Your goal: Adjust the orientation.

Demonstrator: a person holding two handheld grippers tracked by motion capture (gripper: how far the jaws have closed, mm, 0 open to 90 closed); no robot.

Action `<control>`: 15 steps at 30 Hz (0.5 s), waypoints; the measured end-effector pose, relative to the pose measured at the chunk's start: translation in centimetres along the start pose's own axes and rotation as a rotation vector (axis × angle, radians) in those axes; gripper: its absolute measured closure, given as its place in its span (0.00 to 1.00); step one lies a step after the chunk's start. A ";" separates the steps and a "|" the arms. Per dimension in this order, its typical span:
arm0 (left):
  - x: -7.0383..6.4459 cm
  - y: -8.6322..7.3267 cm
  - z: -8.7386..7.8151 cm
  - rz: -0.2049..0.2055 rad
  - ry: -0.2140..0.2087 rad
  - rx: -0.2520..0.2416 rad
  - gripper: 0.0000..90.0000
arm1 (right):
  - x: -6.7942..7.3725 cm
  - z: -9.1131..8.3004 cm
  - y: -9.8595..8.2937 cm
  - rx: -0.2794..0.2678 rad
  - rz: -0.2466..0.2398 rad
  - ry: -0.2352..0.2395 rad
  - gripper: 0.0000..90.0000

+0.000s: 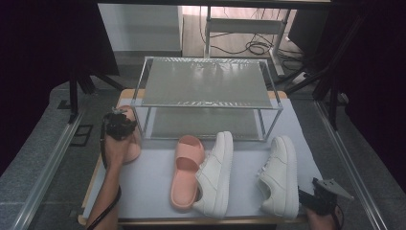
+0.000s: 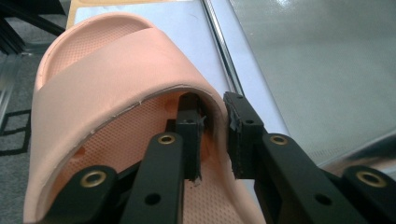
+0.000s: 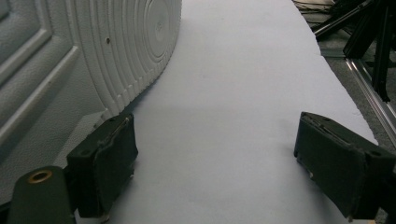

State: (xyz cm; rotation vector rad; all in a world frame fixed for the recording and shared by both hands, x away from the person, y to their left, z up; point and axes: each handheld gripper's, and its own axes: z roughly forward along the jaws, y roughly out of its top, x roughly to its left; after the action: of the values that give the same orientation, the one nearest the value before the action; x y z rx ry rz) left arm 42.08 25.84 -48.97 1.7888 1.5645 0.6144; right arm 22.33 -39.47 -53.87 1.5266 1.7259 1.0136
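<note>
Left claw [image 2: 214, 130] — mine, pinching the strap of the pink slide [image 2: 116, 84]: one jaw sits under the strap against the footbed, the other outside it, with the strap's edge nipped between them. In the high view this slipper [image 1: 131, 143] lies at the left end of the white mat [image 1: 153, 182], just beside the left leg of the metal rack [image 1: 206, 81], with my left claw [image 1: 117, 125] above it. My left forearm comes in from the bottom edge and runs straight up the mat's left side, hand wrapped round the grip.

Right claw [image 3: 212, 163] — jaws spread wide, nothing between them, low over the bare mat [image 3: 243, 93]. Its one jaw lies just beside the ribbed sole of the right white sneaker [image 3: 93, 56]; I cannot tell if they touch. Seen from above, it [image 1: 316, 199] rests at the mat's near right corner, behind that sneaker's [image 1: 280, 175] heel.

Farther in, mid-mat: second pink slide [image 1: 187, 170] and left white sneaker [image 1: 215, 172], side by side, touching.
</note>
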 end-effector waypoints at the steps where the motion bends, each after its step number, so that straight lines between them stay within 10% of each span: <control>1: 0.2 0.0 -0.2 -0.006 0.002 0.002 0.87 | 0.0 0.0 0.0 0.000 0.000 0.000 0.14; 15: 2.6 -0.6 -2.3 -0.052 0.040 -0.017 0.94 | 0.0 0.0 0.0 0.000 0.001 0.000 0.15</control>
State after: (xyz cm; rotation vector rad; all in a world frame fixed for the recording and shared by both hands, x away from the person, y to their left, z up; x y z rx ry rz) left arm 40.41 28.86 -48.12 1.7276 1.6224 0.6411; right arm 22.33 -39.46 -53.88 1.5277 1.7250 1.0136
